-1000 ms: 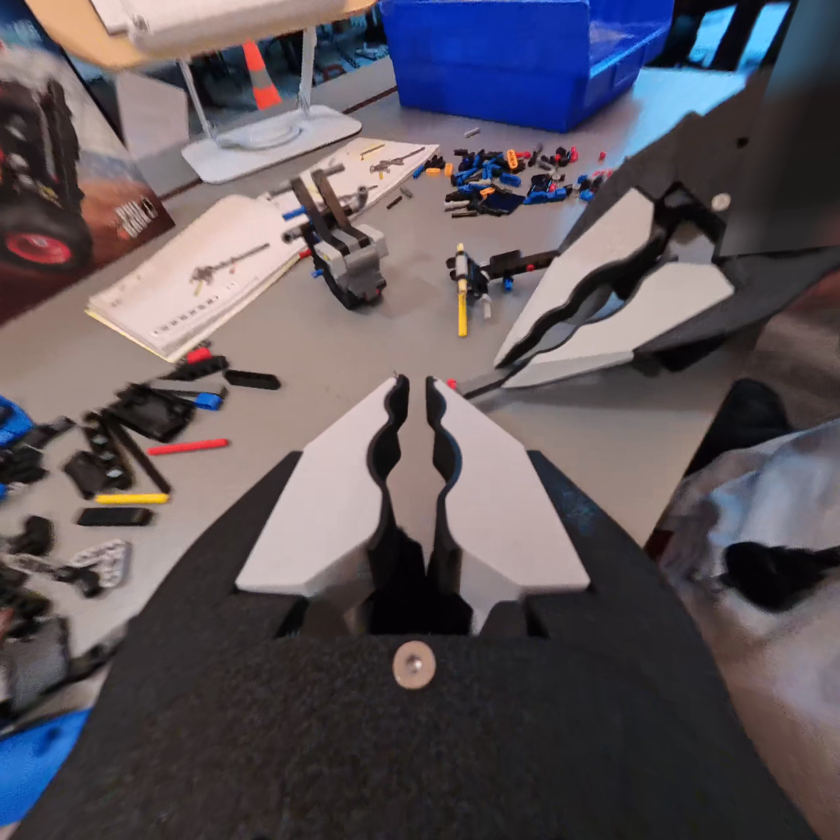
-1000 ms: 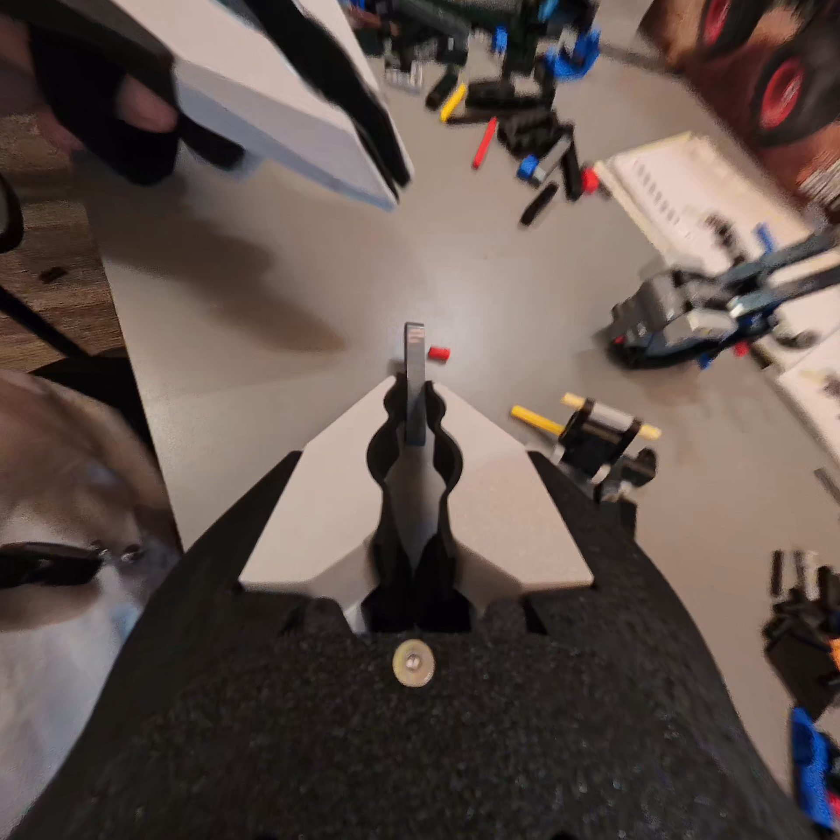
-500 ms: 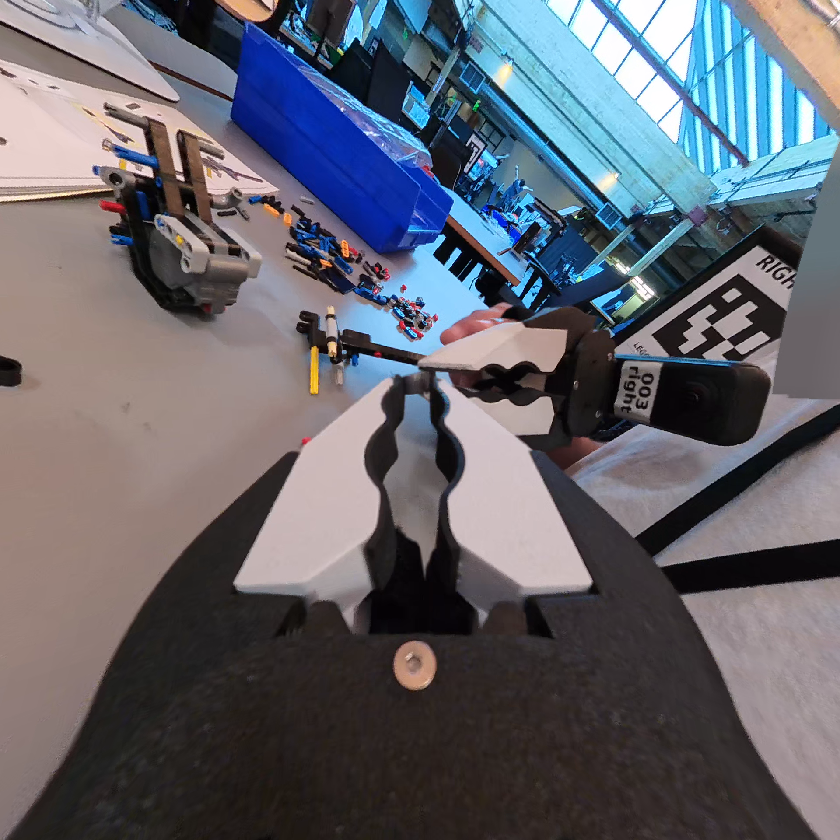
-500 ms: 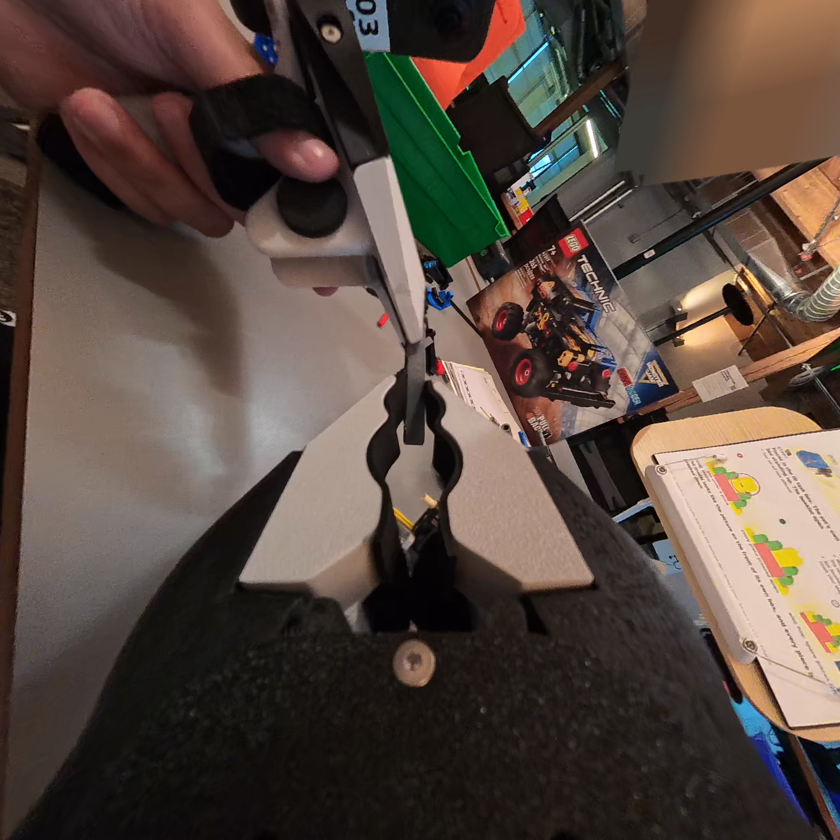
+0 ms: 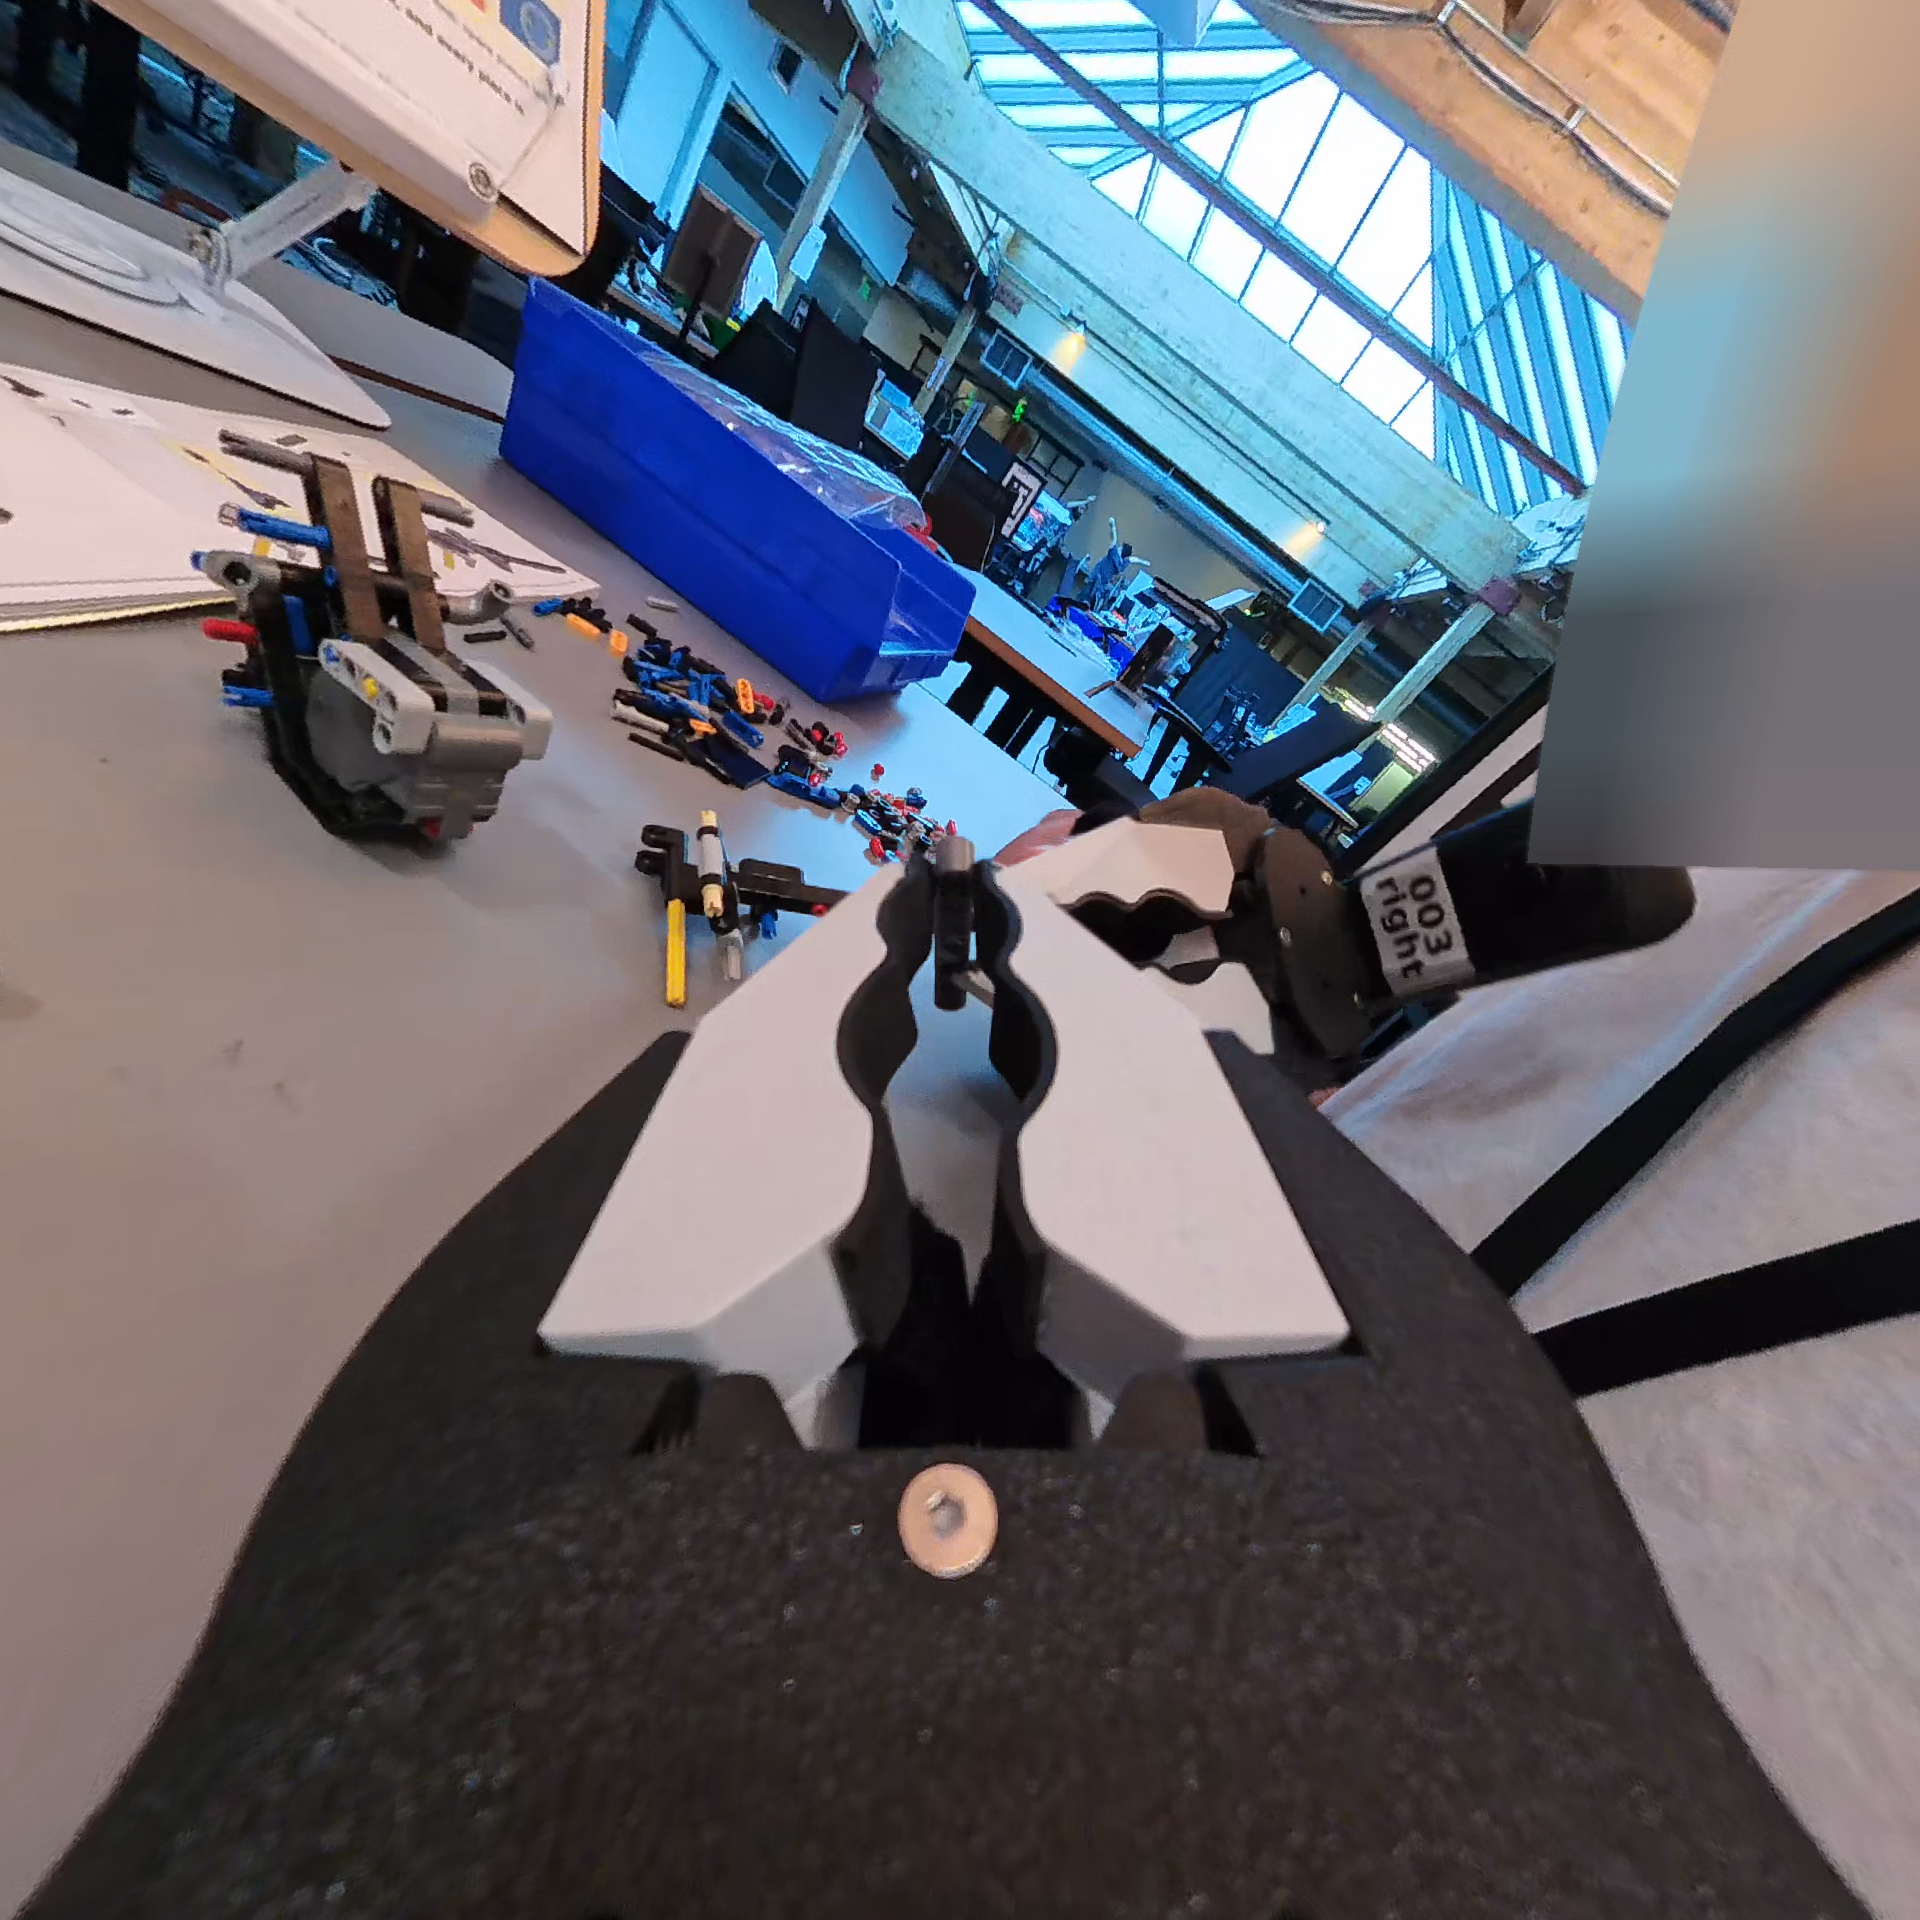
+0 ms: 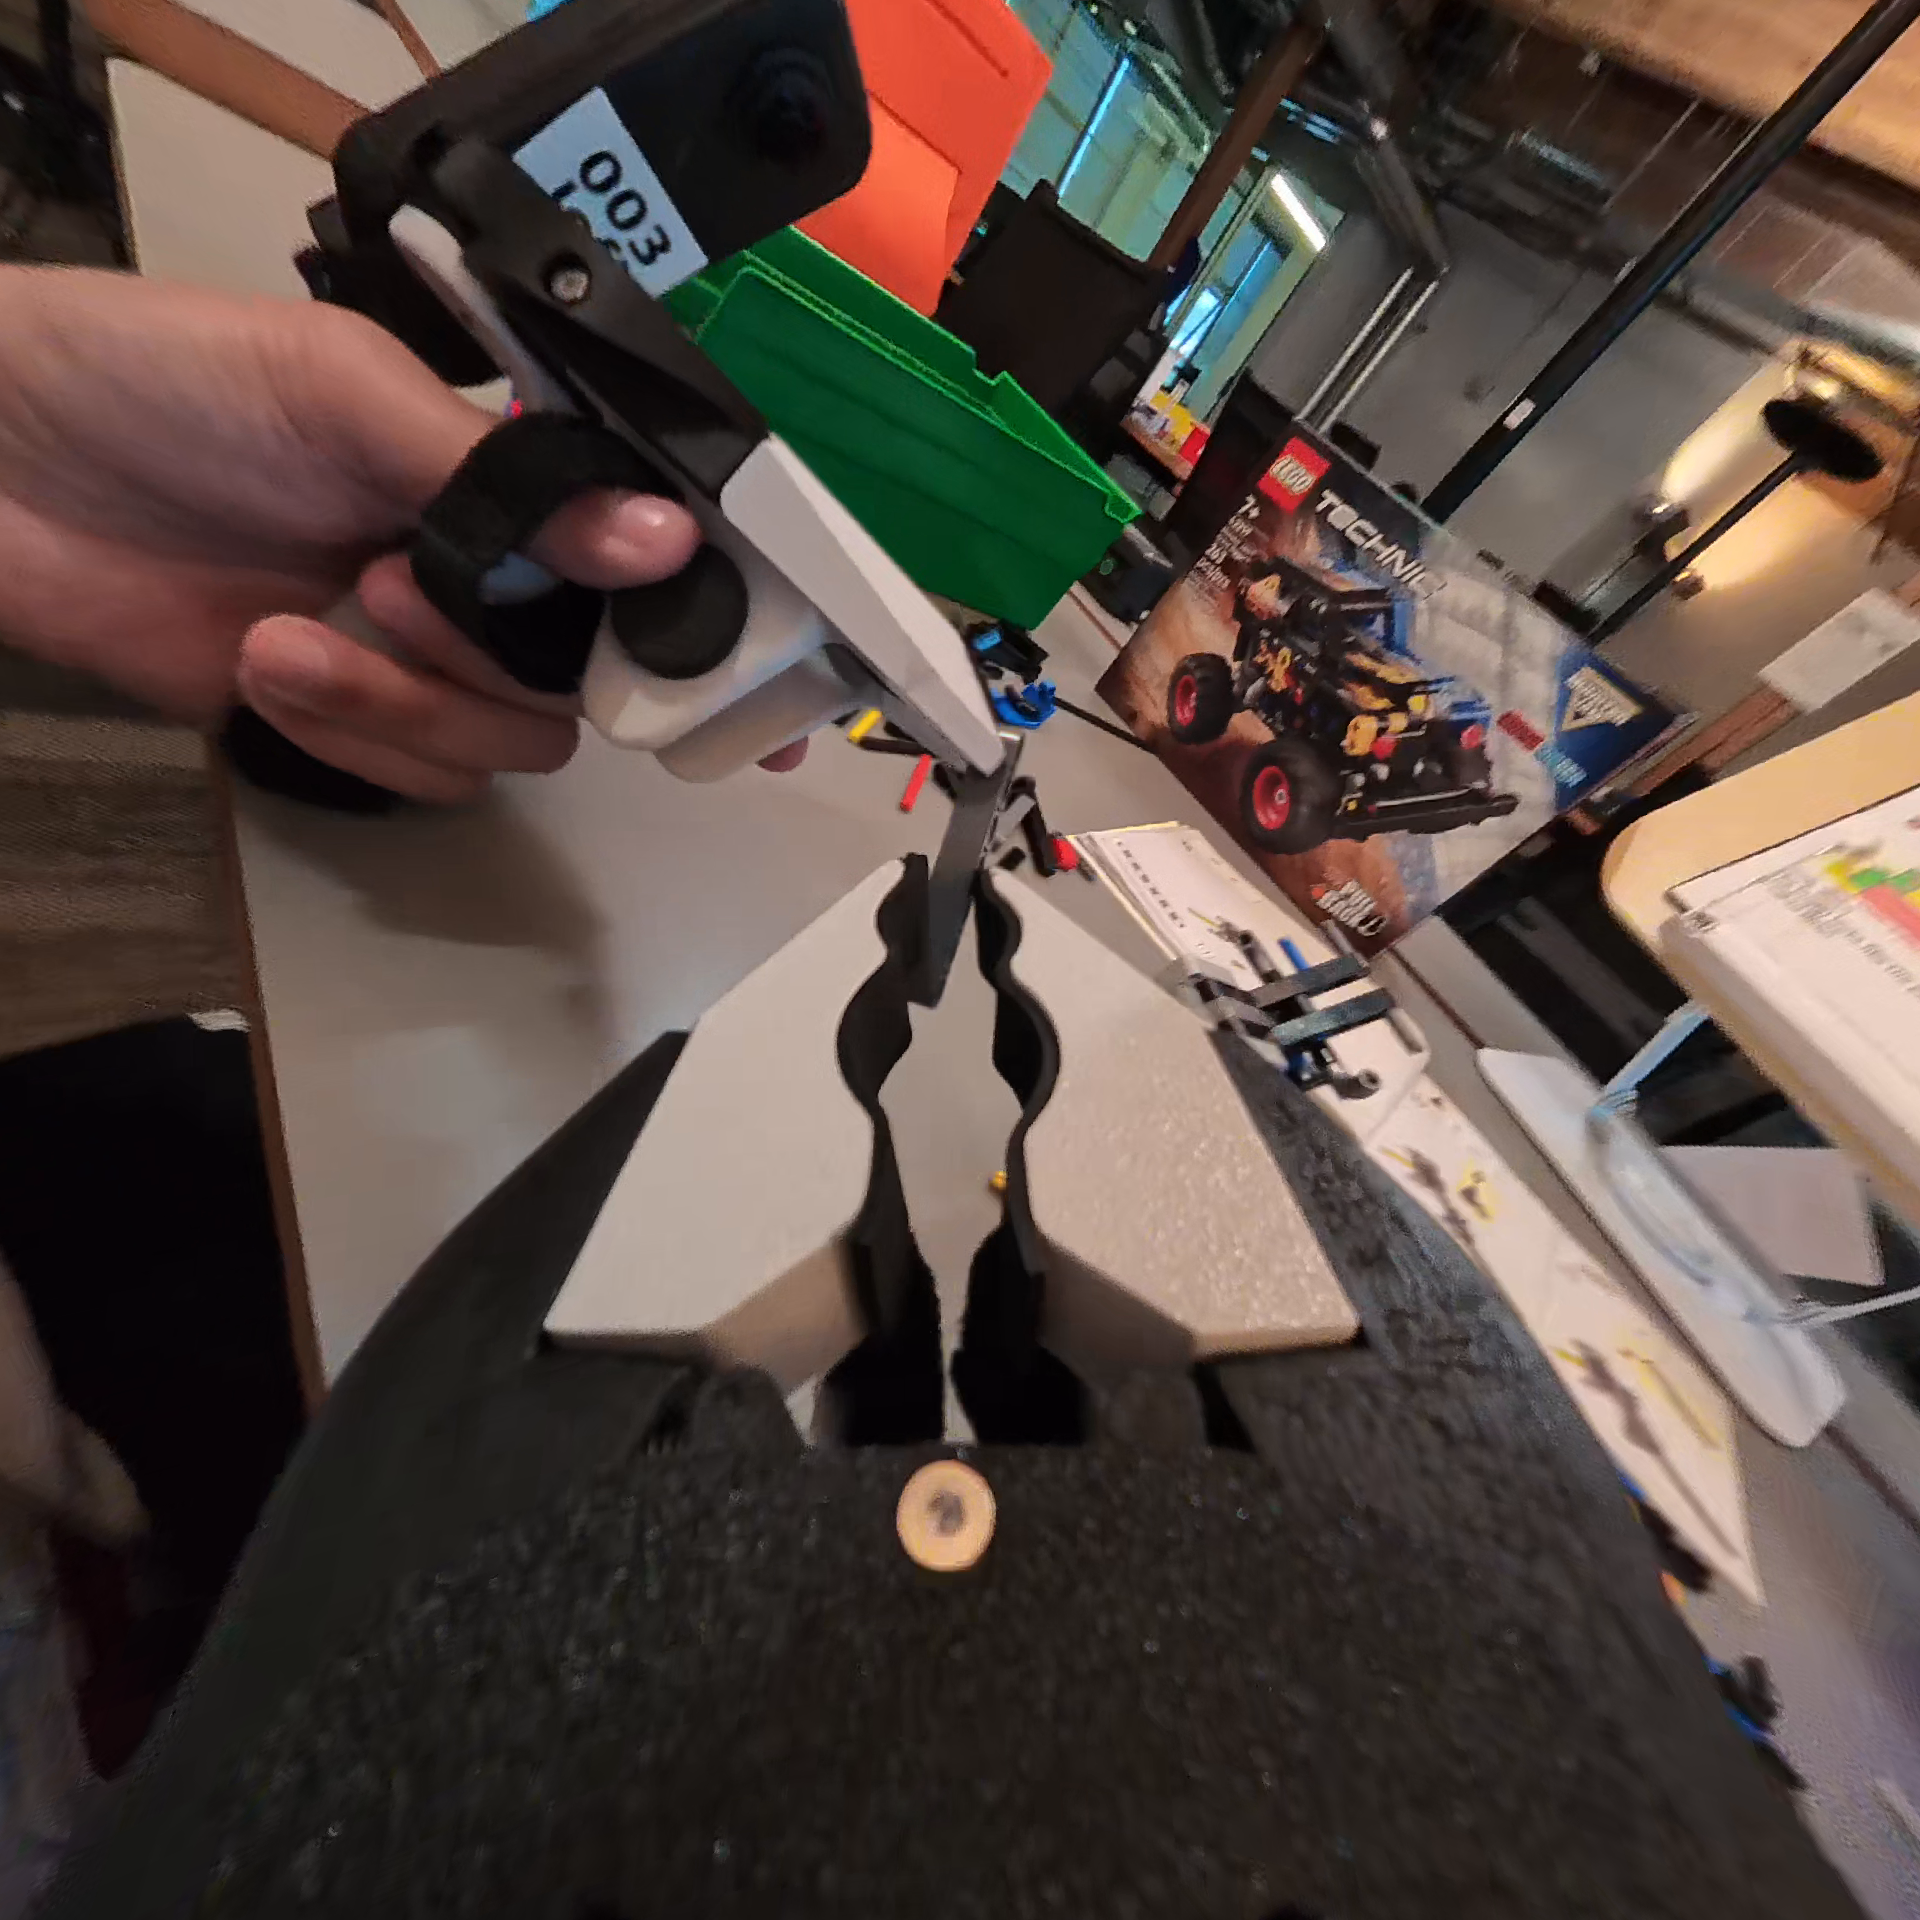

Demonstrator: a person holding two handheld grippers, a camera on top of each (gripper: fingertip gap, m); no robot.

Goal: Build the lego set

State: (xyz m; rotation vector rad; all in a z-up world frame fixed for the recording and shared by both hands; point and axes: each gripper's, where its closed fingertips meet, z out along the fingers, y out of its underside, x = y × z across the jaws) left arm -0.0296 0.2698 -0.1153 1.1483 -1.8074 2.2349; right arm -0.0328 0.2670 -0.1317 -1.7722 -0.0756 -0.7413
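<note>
My right gripper [image 6: 951, 883] is shut on the lower part of a thin black beam [image 6: 964, 831] and holds it above the table. My left gripper [image 5: 948, 883] is shut on the other end of the same beam [image 5: 951, 935], which has a small grey pin [image 5: 954, 857] at its tip. In the right wrist view the left gripper [image 6: 992, 753] comes in from the upper left, held by a hand [image 6: 208, 520]. In the left wrist view the right gripper [image 5: 1070, 894] sits just behind my fingertips. The grey and black partial model [image 5: 384, 686] lies on the table.
A small black piece with a yellow axle [image 5: 707, 894] and a pile of loose parts [image 5: 727, 717] lie on the grey table [image 5: 208, 1039]. A blue bin [image 5: 727, 540], green bin [image 6: 894, 457], set box [image 6: 1382, 707], booklet [image 6: 1195, 883] and board stand [image 5: 416, 94] ring it.
Both grippers lifted from the table and tilted up. The left gripper, empty and slightly open before, has closed on the end of the beam that the right gripper holds.
</note>
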